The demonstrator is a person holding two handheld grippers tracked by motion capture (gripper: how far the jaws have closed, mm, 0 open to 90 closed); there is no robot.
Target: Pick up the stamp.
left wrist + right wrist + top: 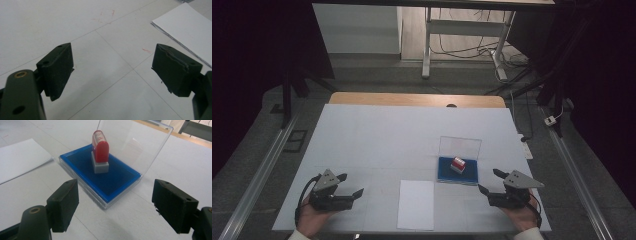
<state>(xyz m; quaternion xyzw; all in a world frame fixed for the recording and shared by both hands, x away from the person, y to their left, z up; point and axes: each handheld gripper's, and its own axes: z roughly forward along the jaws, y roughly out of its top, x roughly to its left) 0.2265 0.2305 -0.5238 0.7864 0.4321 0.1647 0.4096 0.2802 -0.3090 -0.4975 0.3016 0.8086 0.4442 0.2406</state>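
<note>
Desk frame [464, 37] w/ cables [462, 50] on floor behind table [362, 135].

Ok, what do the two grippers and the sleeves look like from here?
The left gripper and the right gripper are black, each with two blocky jaws, a grey three-cornered plate on top and a black cable trailing back. Brass-coloured pivot holes show close up. Pale cuffs show at both wrists.
</note>
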